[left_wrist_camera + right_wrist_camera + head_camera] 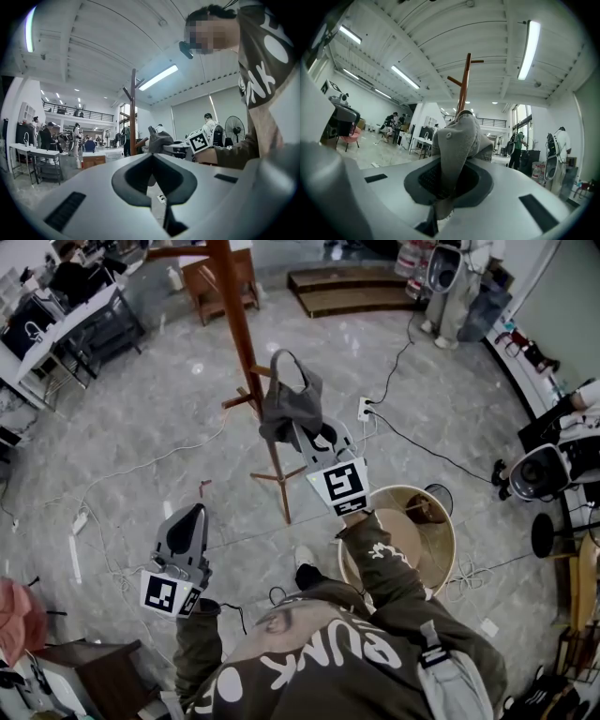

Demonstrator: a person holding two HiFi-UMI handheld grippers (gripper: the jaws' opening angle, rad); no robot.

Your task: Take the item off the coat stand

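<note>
Two grippers up, only one at work. Right gripper (312, 434) (443, 185) pinched almost fully closed on a fold of the grey bag (289, 407) (461, 133), low on the cloth, probably so the strap loop can be lifted off its peg. Bag at 12 o'clock from the person, against the coat stand (237, 324) (463, 82); cannot tell whether the loop is free. Left gripper (187, 529) (154, 180) closed on nothing, parked at 10 o'clock. Round basket (451, 532) at 2 o'clock, floor cable (412, 442) beyond. Likeliest snag: side peg (239, 401) beside the bag.
</note>
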